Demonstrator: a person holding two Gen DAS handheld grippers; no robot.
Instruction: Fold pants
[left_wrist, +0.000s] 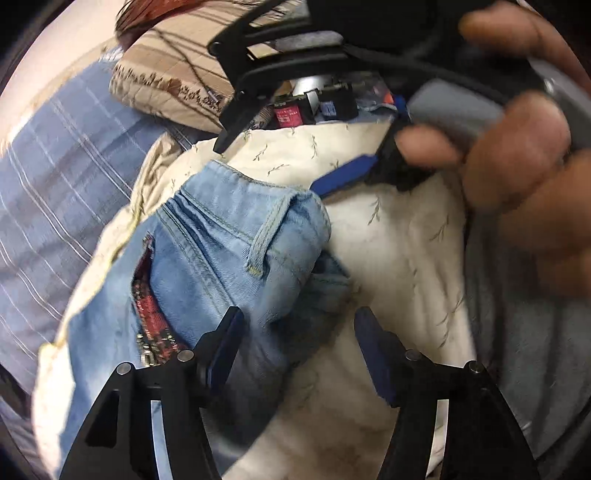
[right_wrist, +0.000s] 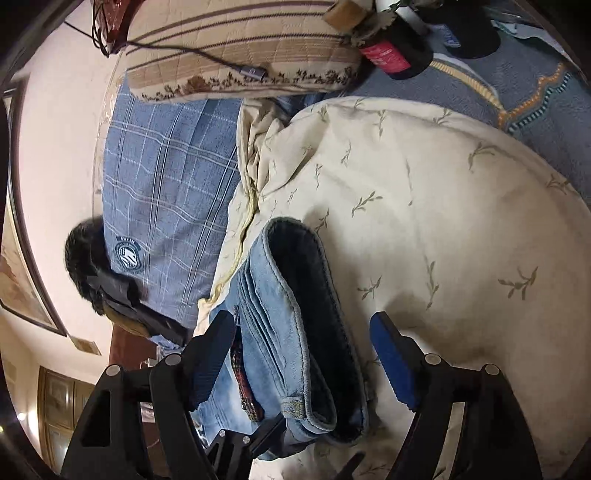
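Note:
Light blue jeans (left_wrist: 229, 258) lie folded in a bundle on a cream cloth with a leaf print (left_wrist: 391, 236); a belt loop and a red patterned pocket lining show. My left gripper (left_wrist: 299, 332) is open low over the bundle's near end, with denim between its fingers and no pad pressing. In the right wrist view the jeans (right_wrist: 291, 314) show the dark inside of the waistband. My right gripper (right_wrist: 303, 328) stands open astride them, its blue pad clear of the denim. From the left wrist view a hand (left_wrist: 517, 147) holds the right gripper (left_wrist: 266, 168) beyond the jeans.
A beige quilted pillow (right_wrist: 236, 48) lies at the far side with a cable (right_wrist: 207, 55) across it. Blue checked fabric with a round badge (right_wrist: 162, 177) is on the left. A red-labelled container (right_wrist: 388, 55) and a grey patterned rug (right_wrist: 517, 85) lie far right.

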